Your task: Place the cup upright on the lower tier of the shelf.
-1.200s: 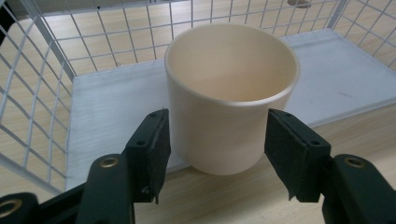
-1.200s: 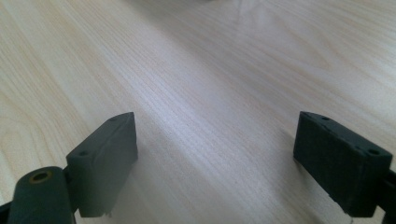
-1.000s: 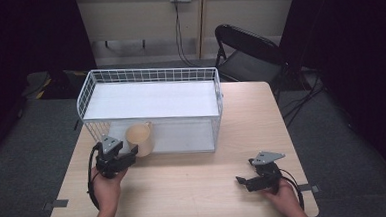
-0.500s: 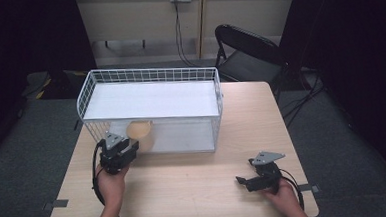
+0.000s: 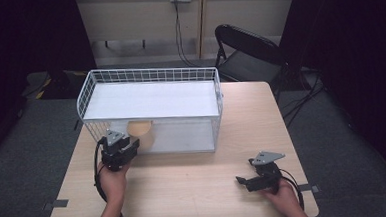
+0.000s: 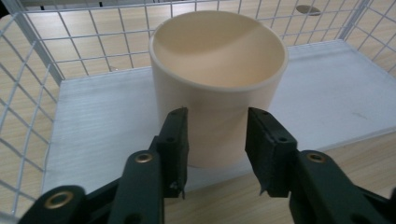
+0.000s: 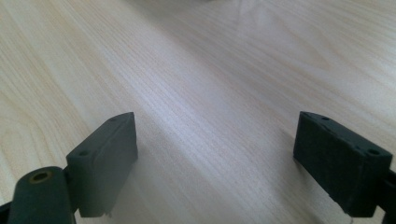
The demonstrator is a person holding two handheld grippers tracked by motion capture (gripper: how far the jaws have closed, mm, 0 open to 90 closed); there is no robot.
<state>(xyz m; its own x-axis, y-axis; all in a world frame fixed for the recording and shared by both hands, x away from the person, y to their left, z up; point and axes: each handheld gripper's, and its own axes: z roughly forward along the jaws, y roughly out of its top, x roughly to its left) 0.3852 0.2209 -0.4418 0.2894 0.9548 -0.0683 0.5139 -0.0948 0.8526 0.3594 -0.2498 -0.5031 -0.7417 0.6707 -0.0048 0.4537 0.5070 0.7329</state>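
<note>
Since the cream cup (image 6: 218, 84) stands upright on the white floor panel of the wire basket (image 5: 149, 76), in its near left corner, the risks sit close around it. Left hand-held gripper (image 6: 217, 144): its jaws stand either side of the cup's lower wall, close in; I cannot tell from the left gripper view whether the pads touch the wall or stand just off it. Judgement: the jaws reach only a narrow part of a round, smooth wall, low down, so a grip here could let the cup swivel or slip out, and a push could tip it toward the basket's far side.

Second risk, also a judgement: the wire mesh runs close on the cup's left and behind it. Any sideways lift could catch the rim on the wires; the left hand-held gripper's own body sits at the basket's front edge in the high view (image 5: 117, 148) and could snag there too.

Cup appearance: plain cylinder, pale cream, matte, thick rounded rim, empty inside, no handle visible. No chips or marks seen.

Right hand-held gripper (image 5: 257, 177): jaws wide apart, nothing between them, low over the bare wooden bench (image 5: 195, 188), well apart from the basket. No hazard from it as it stands.
</note>
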